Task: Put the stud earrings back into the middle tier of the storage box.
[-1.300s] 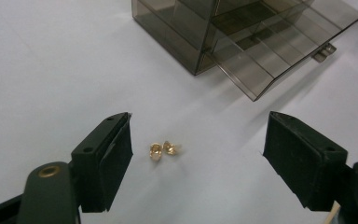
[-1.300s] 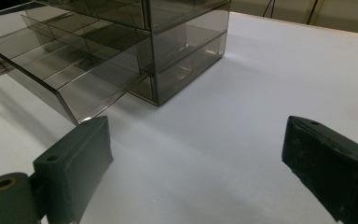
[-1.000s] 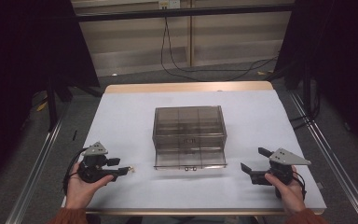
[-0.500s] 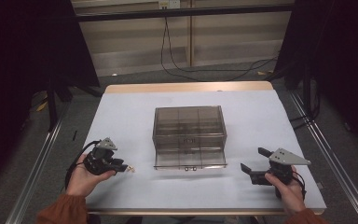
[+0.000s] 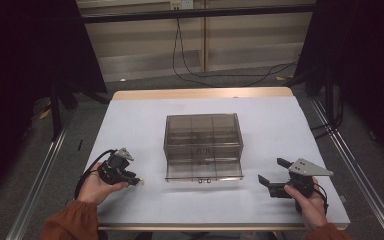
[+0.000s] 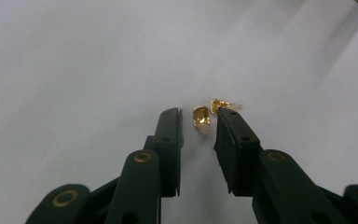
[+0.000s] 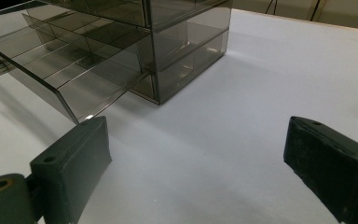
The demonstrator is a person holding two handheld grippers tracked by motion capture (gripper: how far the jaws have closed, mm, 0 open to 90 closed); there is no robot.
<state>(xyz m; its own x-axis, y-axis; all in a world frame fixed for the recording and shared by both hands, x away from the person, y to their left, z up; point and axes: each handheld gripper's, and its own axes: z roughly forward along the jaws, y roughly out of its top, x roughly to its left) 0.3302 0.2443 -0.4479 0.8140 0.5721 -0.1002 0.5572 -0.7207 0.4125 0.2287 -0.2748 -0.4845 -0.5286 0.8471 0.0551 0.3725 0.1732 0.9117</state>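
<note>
Gold clip (image 6: 202,122) between the narrowed, just-closing jaws of the left tool (image 6: 199,127), untouched; right tool (image 7: 196,154) wide open.

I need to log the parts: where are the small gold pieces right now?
In the left gripper view, the gold pieces lie on the white table, at the tips of the left gripper, left of the smoky drawer box.

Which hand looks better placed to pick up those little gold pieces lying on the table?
The left. Its tool points down at the gold pieces, jaws nearly closed around one but not yet pressing. The right tool sits wide open on the far side of the clear drawer box.
</note>
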